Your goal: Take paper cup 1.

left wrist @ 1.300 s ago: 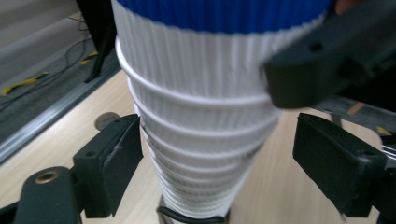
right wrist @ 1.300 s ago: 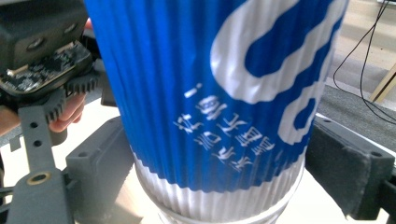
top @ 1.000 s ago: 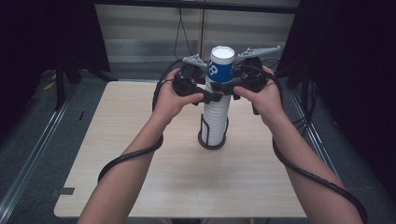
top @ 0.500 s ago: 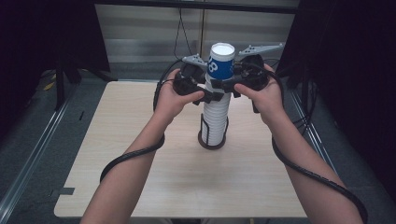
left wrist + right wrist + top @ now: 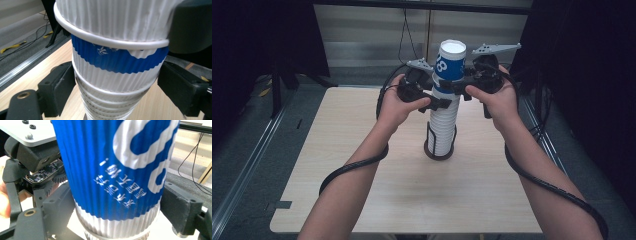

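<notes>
Both hands level, facing; left gripper [image 5: 439, 104] fingers clasp the cup stack [image 5: 443, 125]; right gripper [image 5: 451, 86] fingers clasp the top cup [image 5: 450, 61].

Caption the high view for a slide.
Two hand-held grippers flank a tall stack of paper cups on a wooden table, top cup blue.

top cup [image 5: 450, 61], white "8" on blue, inverted Chinese characters

left tongs [image 5: 439, 104], right tongs [image 5: 457, 86], both raised, clamped
</notes>
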A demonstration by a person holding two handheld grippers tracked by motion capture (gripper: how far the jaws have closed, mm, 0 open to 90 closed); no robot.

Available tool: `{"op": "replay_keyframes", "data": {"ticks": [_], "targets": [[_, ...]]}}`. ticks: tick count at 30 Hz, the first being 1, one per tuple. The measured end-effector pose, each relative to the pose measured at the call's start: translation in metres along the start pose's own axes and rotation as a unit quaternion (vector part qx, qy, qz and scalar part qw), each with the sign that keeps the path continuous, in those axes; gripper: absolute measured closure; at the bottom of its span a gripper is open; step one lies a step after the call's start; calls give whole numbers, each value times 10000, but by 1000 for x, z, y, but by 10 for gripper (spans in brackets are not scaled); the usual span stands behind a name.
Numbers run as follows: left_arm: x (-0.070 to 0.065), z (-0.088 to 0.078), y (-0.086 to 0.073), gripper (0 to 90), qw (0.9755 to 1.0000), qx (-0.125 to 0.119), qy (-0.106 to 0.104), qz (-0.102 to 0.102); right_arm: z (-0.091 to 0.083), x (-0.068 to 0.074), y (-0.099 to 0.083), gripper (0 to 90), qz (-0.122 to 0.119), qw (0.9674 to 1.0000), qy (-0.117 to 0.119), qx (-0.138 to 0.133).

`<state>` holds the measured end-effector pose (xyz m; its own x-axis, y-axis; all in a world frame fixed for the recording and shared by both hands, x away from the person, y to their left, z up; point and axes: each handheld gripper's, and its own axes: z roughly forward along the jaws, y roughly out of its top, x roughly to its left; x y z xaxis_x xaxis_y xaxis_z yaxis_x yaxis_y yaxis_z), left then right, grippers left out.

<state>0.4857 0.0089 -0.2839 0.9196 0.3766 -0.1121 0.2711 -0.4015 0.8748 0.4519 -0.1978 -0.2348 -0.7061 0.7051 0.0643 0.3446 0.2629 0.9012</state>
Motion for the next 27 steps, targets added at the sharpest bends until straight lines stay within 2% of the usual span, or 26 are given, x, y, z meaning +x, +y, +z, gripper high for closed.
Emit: {"op": "replay_keyframes", "data": {"ticks": [13,27], "targets": [[0,0,-1,153,10000,-10,-14,-11,-3,-2,1,193,119,9998,77,-148],[-1,-1,-1,158,10000,14,-7,44,-8,0,10,200,93,9996,101,-231]]}}
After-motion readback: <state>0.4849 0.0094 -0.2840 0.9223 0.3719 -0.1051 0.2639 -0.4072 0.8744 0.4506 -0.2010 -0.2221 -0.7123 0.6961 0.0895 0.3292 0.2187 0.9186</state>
